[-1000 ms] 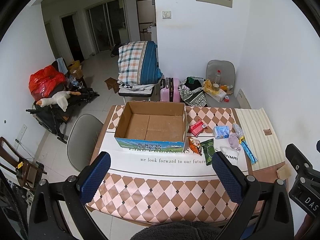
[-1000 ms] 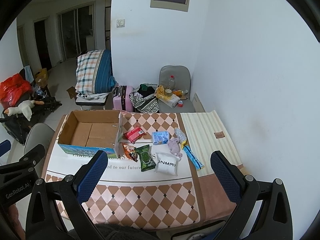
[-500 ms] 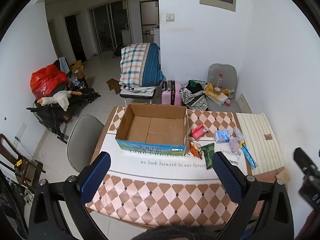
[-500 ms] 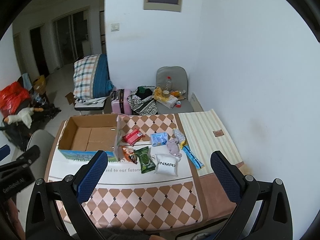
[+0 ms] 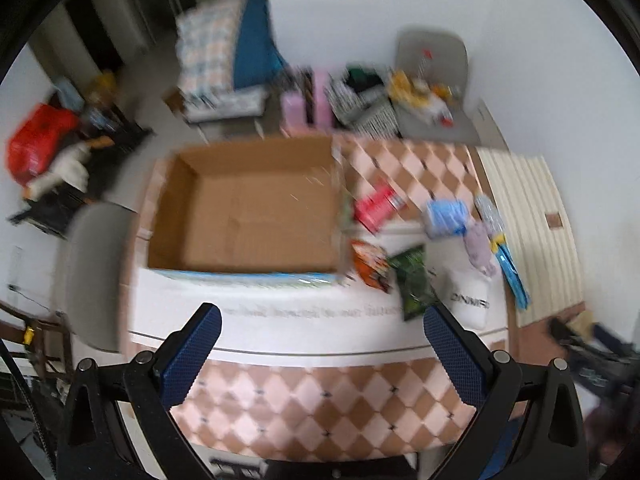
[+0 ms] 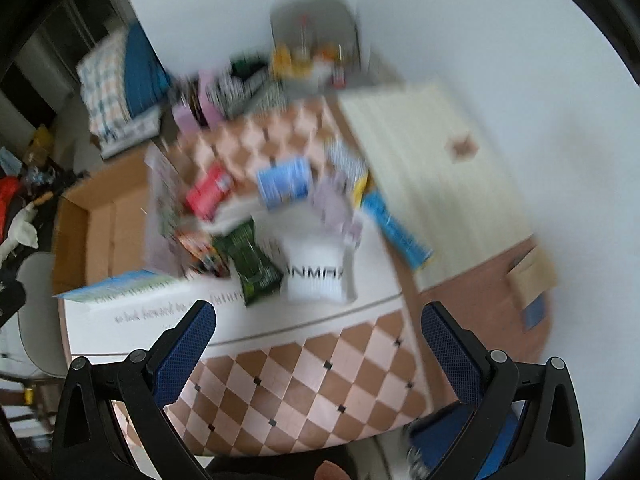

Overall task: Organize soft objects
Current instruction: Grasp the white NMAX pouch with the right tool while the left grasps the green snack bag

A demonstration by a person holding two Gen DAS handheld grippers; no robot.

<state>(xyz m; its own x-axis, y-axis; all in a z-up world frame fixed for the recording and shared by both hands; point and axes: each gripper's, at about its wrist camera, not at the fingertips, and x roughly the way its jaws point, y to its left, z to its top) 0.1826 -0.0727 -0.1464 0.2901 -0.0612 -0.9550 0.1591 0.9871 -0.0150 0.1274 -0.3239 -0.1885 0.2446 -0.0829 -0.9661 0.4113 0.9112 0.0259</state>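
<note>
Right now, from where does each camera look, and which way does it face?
Left wrist: sits on the left claw, open, above the table's near edge, facing the cardboard box.
Right wrist: sits on the right claw, open, tilted, facing the white pouch and green packet; a fingertip shows at the bottom.
Both share the box, snack pile and checked tablecloth.

**Free room and obstacles on the desk**

Near strip of the desk lies bare in front of both tongs, left and right, whose fingers stand wide apart. Far left, the open cardboard box gapes upward, its walls barring sideways entry. Right of it, crowded packets leave little passage. Far right, a bare striped mat.
</note>
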